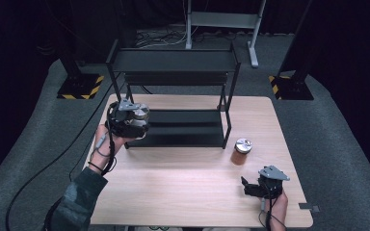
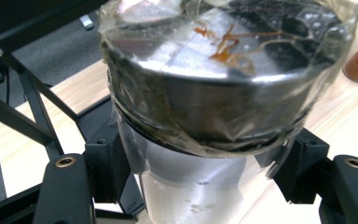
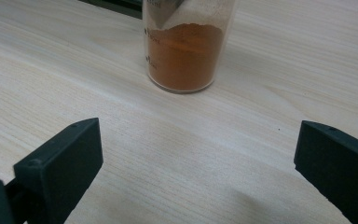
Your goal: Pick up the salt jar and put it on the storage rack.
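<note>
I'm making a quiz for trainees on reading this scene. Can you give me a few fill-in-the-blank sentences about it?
1. The left tongs are shut on a jar with a ____ lid.
2. The jar of orange powder stands on the ____.
3. The right tongs have their jaws ____.
4. The black rack stands at the table's ____ edge.

Missing words: metal; table; open; far

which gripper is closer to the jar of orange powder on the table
Right. The right gripper sits open just in front of the orange powder jar, pointing at it. The left gripper is across the table by the black rack, holding another jar.
</note>
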`<state>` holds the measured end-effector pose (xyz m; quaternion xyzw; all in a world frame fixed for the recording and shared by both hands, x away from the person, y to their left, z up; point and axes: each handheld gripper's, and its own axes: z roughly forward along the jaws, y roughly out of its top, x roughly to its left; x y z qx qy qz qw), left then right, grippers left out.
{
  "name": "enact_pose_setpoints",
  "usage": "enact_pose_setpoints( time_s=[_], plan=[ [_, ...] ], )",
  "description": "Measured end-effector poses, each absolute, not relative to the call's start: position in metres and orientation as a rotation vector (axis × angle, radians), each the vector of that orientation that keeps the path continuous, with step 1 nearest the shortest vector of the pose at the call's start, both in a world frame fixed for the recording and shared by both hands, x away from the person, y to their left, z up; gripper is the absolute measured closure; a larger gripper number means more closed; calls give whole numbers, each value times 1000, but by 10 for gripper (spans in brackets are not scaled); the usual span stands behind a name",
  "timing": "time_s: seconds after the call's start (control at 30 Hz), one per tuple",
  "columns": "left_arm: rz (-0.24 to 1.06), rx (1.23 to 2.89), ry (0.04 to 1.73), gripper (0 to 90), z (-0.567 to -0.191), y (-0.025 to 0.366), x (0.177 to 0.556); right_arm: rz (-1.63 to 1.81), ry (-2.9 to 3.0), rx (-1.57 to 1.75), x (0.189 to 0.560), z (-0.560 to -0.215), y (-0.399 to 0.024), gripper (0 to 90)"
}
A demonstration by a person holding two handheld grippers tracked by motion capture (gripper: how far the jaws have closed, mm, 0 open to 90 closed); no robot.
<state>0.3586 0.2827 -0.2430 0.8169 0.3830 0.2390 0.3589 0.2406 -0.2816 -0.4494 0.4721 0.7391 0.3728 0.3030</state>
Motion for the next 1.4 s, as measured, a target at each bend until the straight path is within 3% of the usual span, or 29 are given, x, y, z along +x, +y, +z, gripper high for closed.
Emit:
enact_pose_setpoints(
  time_s=[1.4],
  plan=[
    [636,2166,950,307,-199,257,387,990,1971,1253,242,-449,-283,0]
  ],
)
